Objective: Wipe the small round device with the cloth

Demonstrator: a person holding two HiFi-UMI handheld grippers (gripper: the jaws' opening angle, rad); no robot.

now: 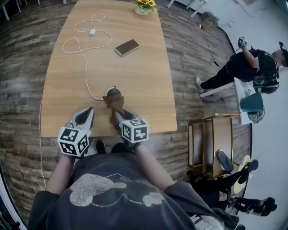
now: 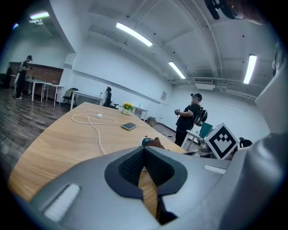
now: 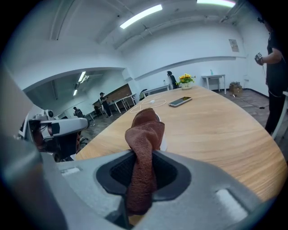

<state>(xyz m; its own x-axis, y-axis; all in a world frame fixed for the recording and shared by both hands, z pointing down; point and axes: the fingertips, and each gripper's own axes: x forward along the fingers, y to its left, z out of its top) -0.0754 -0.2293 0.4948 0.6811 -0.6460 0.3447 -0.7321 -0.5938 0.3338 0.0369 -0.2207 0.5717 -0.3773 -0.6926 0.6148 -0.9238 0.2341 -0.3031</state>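
A: A long wooden surface [image 1: 135, 81] in a big open hall was logged, with plank floor around it. What was laid on it?

B: A white cable [image 1: 83, 54], a phone [image 1: 127, 46] and a pot of yellow flowers [image 1: 144, 6] were noted at the far end. The small round device [image 1: 113, 92] was found near the near edge, at the cable's end.

A: And the cloth [image 3: 145, 134]?

B: It was brown and was clamped between the jaws of the right gripper [image 3: 143, 173]. Its free end was draped onto the device, on the side nearest the person.

A: Left gripper [image 2: 145, 166]?

B: It was held just left of the device, over the near edge. Its jaws were seen pressed together with nothing between them.

A: Anything else?

B: A person in black [image 1: 252, 67] was seen well off to the right, by a white table.
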